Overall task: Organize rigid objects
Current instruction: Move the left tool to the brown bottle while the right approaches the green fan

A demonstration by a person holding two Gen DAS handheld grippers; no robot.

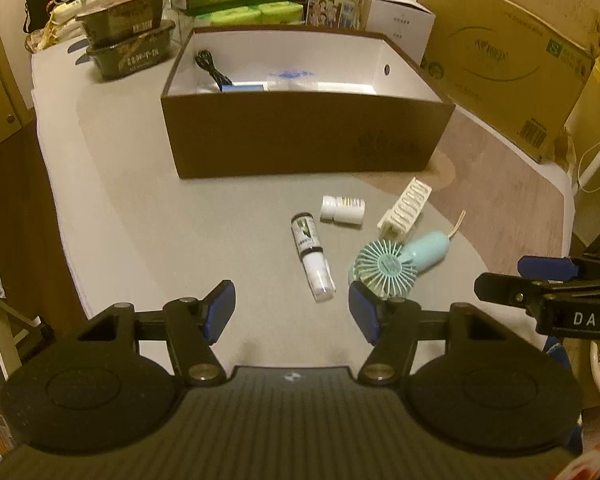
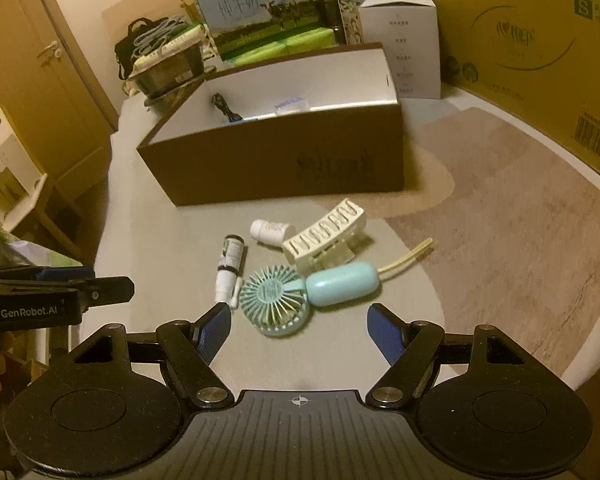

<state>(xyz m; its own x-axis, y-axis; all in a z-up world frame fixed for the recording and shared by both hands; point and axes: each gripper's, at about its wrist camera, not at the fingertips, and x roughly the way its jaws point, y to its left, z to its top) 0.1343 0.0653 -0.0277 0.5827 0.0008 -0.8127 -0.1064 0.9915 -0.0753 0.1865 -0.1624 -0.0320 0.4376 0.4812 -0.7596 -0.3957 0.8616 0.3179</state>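
Observation:
A teal handheld fan point(image 1: 396, 262) point(image 2: 300, 292), a white hair claw clip point(image 1: 405, 208) point(image 2: 324, 236), a small white pill bottle point(image 1: 342, 209) point(image 2: 270, 231) and a slim spray bottle point(image 1: 312, 260) point(image 2: 230, 272) lie on the grey table. Behind them stands an open brown box point(image 1: 300, 136) point(image 2: 284, 160) holding a black cable point(image 1: 212, 68) and a clear container point(image 1: 292, 78). My left gripper point(image 1: 292, 312) is open and empty, just short of the spray bottle. My right gripper point(image 2: 298, 330) is open and empty, just short of the fan head. Each gripper shows at the edge of the other's view.
Milk cartons point(image 2: 256, 12), a white box point(image 2: 404, 44) and stacked dark trays point(image 1: 128, 44) stand behind the brown box. A large cardboard carton point(image 2: 540, 52) lines the right side. The table edge point(image 1: 60, 216) drops off at the left.

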